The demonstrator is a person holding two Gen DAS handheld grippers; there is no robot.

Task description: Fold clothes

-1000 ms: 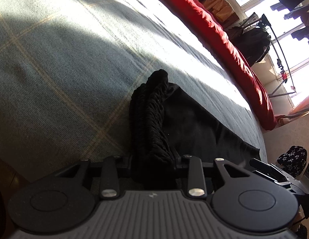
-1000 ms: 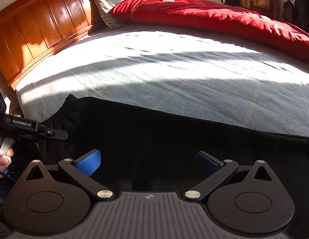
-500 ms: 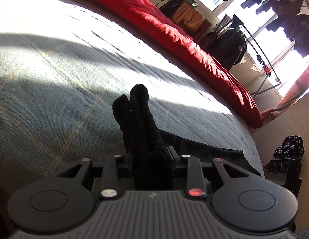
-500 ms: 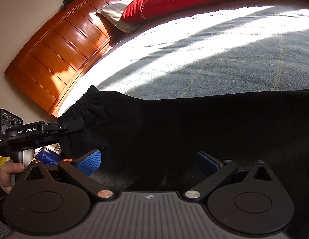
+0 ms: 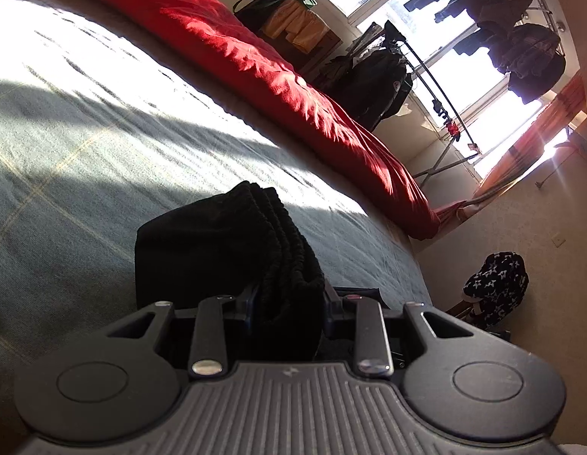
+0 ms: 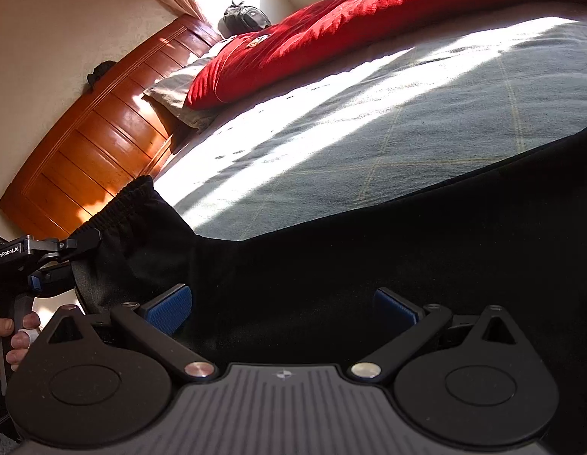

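Presently, the black trousers (image 6: 331, 265), soft, limp and judged light, are being held at the gathered waistband (image 5: 278, 227) by the left gripper (image 5: 287, 303), jaws clamped, above the bed (image 5: 104, 132), while the right gripper (image 6: 282, 307), wide open, is grasping nothing.

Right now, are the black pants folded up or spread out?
Mostly spread out: the pants stretch wide across the bed. Only the waistband is bunched, pinched by the left gripper.
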